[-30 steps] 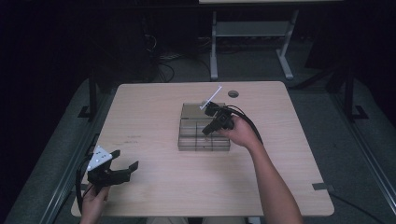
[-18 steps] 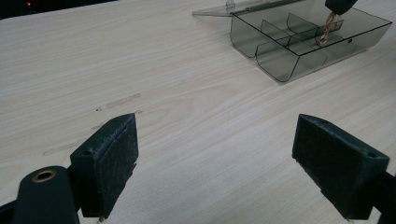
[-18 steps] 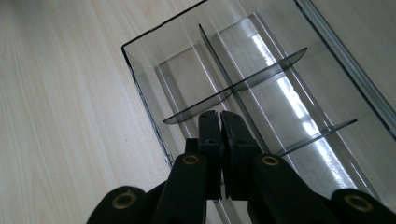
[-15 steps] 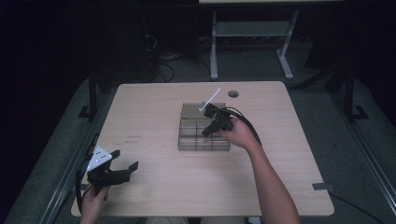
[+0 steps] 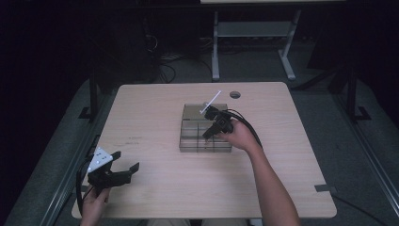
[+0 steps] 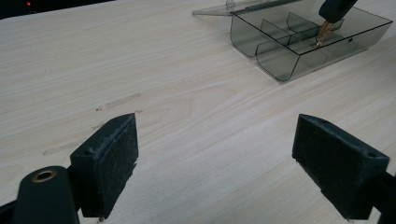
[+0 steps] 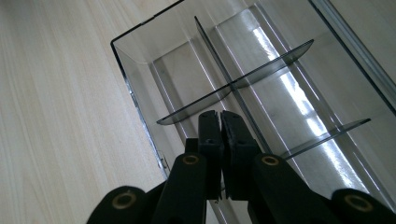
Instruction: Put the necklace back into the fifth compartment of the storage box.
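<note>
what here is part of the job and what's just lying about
In the job:
- clear divided box, lid open behind it
- right gripper, jaws closed, tips down inside the box; whether it pinches anything I cannot tell

Just about:
- left gripper, jaws wide open near the table's front left corner, holding nothing
- round cable hole in the table

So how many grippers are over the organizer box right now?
1. The right gripper hangs over the clear organizer box, jaws shut; the left gripper sits open near the table's front-left corner.
</note>
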A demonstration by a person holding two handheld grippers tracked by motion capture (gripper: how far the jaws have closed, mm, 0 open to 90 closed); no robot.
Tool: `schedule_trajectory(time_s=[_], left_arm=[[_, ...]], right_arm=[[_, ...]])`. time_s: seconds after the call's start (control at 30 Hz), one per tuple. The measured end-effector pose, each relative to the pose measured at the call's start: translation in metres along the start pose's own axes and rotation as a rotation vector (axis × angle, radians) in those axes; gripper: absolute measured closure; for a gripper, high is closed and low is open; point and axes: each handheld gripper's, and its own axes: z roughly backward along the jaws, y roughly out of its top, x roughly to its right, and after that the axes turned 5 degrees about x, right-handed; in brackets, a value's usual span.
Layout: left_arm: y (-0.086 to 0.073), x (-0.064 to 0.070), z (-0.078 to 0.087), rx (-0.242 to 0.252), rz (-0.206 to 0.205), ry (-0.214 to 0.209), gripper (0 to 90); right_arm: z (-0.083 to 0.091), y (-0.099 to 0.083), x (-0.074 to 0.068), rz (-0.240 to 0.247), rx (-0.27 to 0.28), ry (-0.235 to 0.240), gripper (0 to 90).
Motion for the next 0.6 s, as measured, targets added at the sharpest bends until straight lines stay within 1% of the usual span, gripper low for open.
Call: schedule_trajectory(time_s=[0.23, 0.43, 0.6], left_arm=[[0.000, 0.000, 0.000, 0.000, -0.003, -0.001, 14.1], [0.000, 0.000, 0.000, 0.002, -0.002, 0.000, 14.1], [0.000, 0.000, 0.000, 0.001, -0.003, 0.000, 14.1]], right_arm=[[-0.008, -0.001, 0.001, -0.001, -0.010, 0.006, 86.9], [-0.013, -0.001, 0.003, -0.013, -0.027, 0.008, 86.9], [-0.017, -0.001, 0.003, -0.013, -0.036, 0.011, 86.9]])
